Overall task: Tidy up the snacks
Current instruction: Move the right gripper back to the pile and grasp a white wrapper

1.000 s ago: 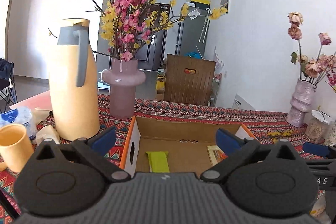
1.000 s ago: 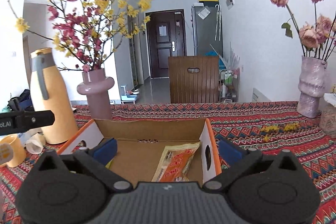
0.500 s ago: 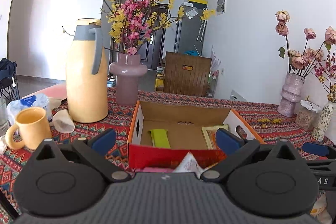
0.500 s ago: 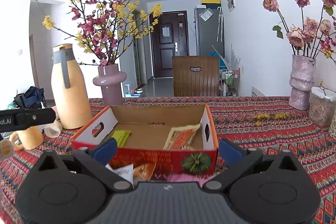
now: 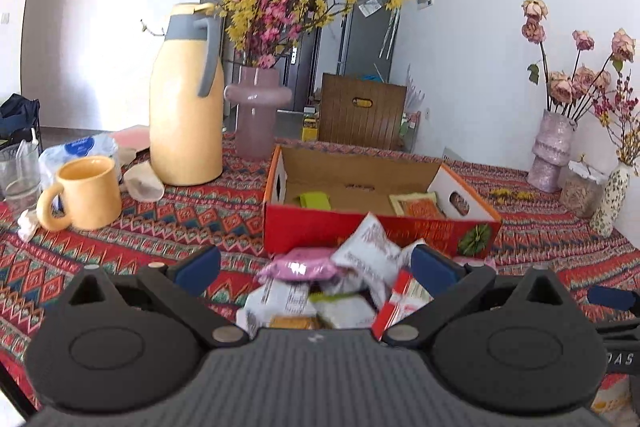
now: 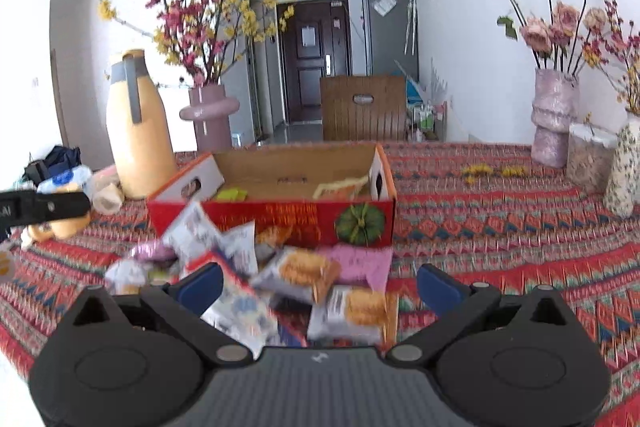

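- Both jaws spread wide, gripping nothing — left gripper (image 5: 314, 269) & right gripper (image 6: 318, 285) hover over the snack pile (image 6: 280, 275), prob. lined up to pick
- box (image 6: 280, 215) sits w/ open top just behind pile — short carry in
- green packet (image 5: 316, 200) & orange packet (image 5: 420, 205) lie flat inside

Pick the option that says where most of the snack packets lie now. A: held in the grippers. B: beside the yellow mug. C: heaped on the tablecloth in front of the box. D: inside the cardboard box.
C: the snack packets are heaped on the tablecloth before the cardboard box, which holds only two.
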A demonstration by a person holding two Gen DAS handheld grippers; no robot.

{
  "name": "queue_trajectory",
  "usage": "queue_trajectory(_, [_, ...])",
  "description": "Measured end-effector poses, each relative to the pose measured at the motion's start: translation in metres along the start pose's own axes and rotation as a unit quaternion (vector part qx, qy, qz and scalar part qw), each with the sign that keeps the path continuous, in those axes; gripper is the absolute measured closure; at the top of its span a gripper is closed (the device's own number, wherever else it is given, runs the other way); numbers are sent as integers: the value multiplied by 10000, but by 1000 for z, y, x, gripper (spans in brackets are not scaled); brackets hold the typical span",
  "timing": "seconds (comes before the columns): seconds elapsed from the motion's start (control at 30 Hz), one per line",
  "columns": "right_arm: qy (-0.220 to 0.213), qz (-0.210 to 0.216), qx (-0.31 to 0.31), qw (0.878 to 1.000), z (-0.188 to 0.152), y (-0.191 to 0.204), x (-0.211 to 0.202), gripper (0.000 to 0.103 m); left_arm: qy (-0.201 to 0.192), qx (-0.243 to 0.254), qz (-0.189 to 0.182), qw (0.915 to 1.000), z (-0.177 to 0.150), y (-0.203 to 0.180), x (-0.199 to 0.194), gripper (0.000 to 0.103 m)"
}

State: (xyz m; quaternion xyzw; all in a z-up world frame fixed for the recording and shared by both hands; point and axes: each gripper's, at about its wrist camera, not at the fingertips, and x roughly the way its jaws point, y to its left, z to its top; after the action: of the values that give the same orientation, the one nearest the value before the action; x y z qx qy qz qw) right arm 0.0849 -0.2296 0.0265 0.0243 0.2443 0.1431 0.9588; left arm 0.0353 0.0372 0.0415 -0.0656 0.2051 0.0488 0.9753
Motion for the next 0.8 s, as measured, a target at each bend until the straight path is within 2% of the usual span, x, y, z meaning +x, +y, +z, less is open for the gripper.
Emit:
queue_trajectory(0.33, [677, 134, -196, 9974, -58, 6, -7, 0, 252, 61, 19, 9997, -37, 10, -12, 0])
queue_trajectory(0.57, [1007, 135, -245, 9945, -80, 10, 8, 0, 434, 14, 35, 9991, -57, 20, -17, 0])
queue_trajectory(0.8, [750, -32, -353, 9966, -89, 15, 11, 0, 551, -23, 58, 9985, -64, 24, -16, 0])
